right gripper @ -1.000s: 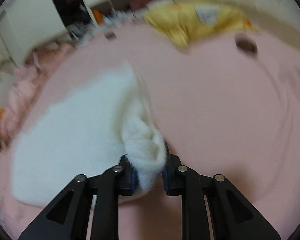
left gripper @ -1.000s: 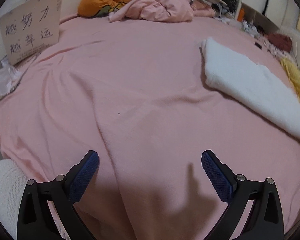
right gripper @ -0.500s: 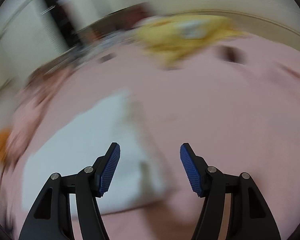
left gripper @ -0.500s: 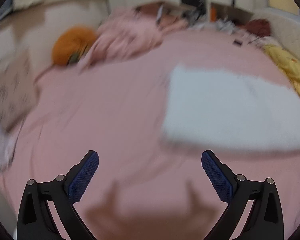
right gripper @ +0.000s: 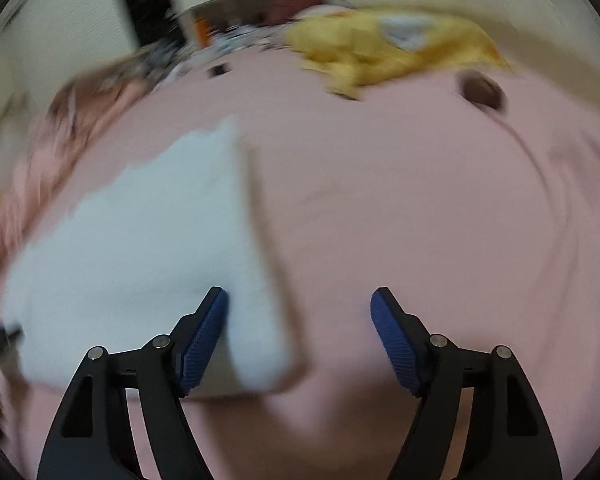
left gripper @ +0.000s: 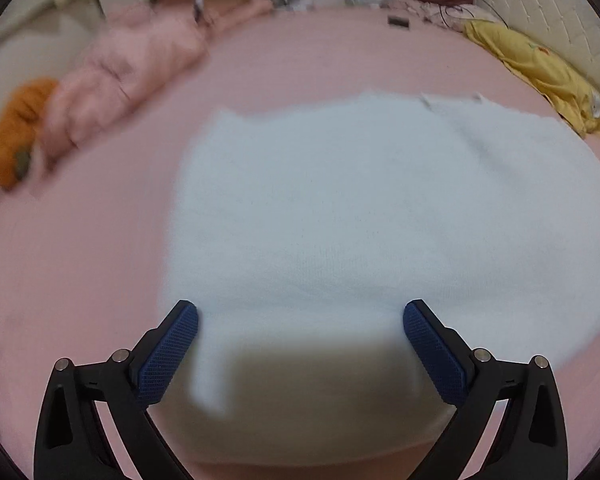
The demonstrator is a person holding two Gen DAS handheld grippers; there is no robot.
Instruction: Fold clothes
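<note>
We see a white garment point(left gripper: 380, 208) lying flat mid-bed on the pink sheet point(left gripper: 80, 260). Our left gripper point(left gripper: 300, 316) hangs above it, jaws spread and empty. Our right gripper point(right gripper: 300, 300) jaws are opening, gripping nothing, over the garment's edge.

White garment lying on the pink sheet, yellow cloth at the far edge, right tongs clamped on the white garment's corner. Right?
Not quite. In the right wrist view the right tongs are opening, pads apart and clamping nothing; the corner of the white garment merely lies between them. It does lie on the pink sheet, with the yellow cloth at the far edge.
</note>
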